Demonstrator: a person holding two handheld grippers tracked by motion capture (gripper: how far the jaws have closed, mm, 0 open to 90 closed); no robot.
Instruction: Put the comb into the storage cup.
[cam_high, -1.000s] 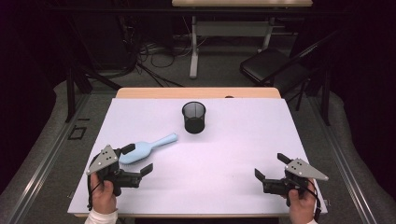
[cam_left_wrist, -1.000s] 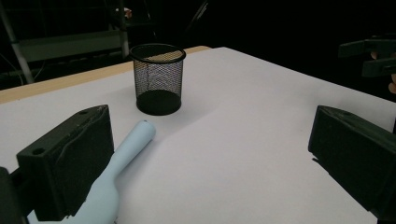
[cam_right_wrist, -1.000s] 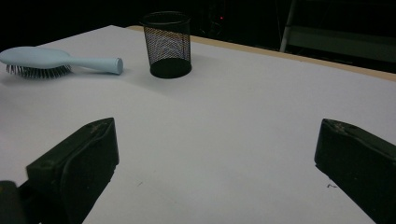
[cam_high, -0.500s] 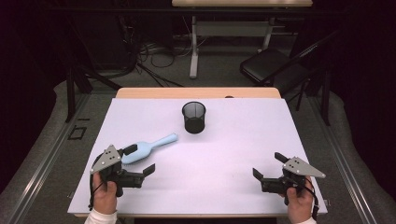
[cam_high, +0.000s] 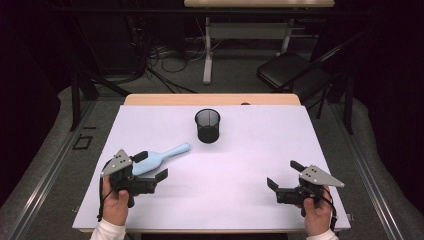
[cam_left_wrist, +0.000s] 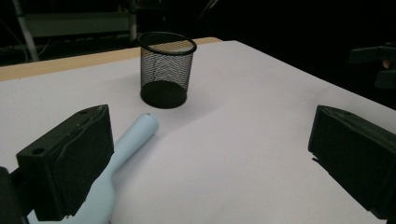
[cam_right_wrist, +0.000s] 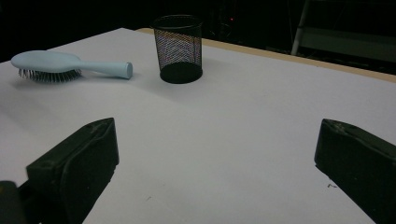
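A light blue hairbrush (cam_high: 161, 157) lies bristles down on the white table, left of middle, its handle pointing toward a black mesh cup (cam_high: 207, 126). My left gripper (cam_high: 151, 165) stands open right at the brush head, and its far jaw hides part of the head. In the left gripper view the brush handle (cam_left_wrist: 135, 135) runs out past the left jaw toward the cup (cam_left_wrist: 166, 70). My right gripper (cam_high: 284, 174) is open and holds nothing near the front right. The right gripper view looks across at the brush (cam_right_wrist: 60, 63) and the cup (cam_right_wrist: 179, 49).
The white table top (cam_high: 250, 150) has a wooden strip along its far edge. Beyond it are a dark folding chair (cam_high: 290, 70), table legs and cables on the floor. The other gripper (cam_left_wrist: 378, 65) shows at the right edge of the left gripper view.
My left gripper has crept slightly forward beside the brush head, and the right gripper has shifted a little to the left. Brush and cup have not moved.
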